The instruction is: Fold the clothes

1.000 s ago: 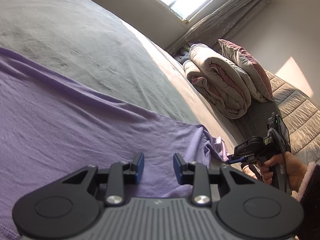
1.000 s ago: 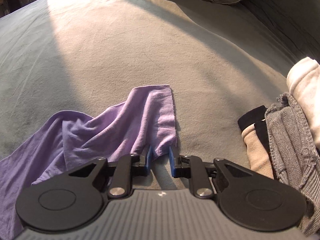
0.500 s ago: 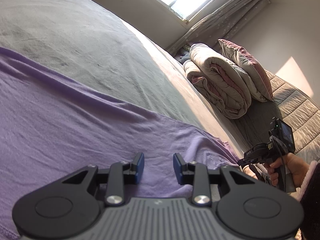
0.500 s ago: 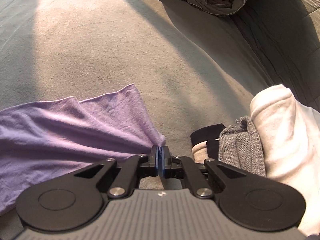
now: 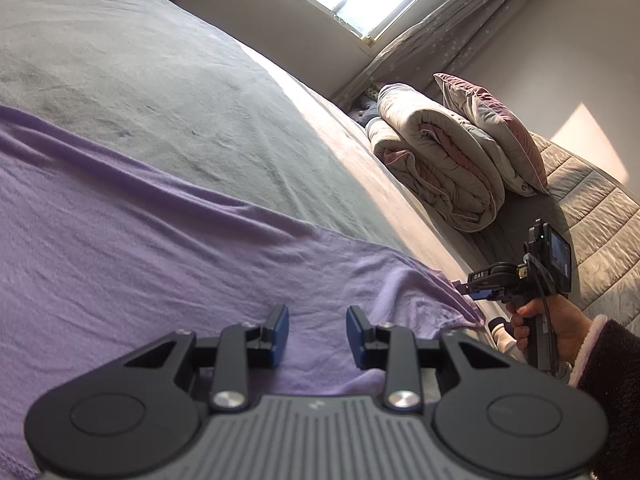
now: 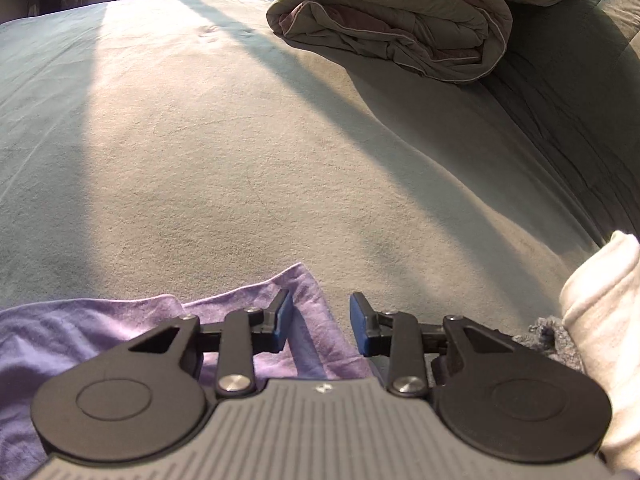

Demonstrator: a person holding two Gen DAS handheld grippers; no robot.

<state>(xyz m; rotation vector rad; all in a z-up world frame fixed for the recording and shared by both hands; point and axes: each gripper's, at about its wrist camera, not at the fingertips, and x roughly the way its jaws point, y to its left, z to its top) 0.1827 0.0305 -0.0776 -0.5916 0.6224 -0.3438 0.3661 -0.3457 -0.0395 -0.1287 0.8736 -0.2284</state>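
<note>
Your 2 grippers sit over a wide grey bed (image 5: 168, 92), which spreads out ahead of both sets of jaws. The largest thing on it is the lilac garment (image 5: 120, 248), lying mostly flat with long soft creases; it runs under and ahead of your left gripper (image 5: 317, 335) and off to that gripper's left. Past the jaws, up and to the right in both views, a rolled quilt (image 5: 436, 164) rests at the head of the bed with a pillow (image 5: 492, 128) leaning on it.

To the right of your right gripper's jaws a white folded piece (image 6: 600, 300) sits on the bed, with a grey knit item (image 6: 548, 336) just beside it, low against the gripper body.

Your left gripper's jaws stand partly apart, blue pads clear of the cloth, with nothing between them but the garment surface below.

Your right gripper (image 6: 319, 326) shows a clear gap between its 2 pads, with the jaws having just been opening. A corner of the lilac garment lies under and just ahead of its left pad, loose on the bed, not pinched. Your right hand (image 5: 556, 320) wraps that gripper's handle.
</note>
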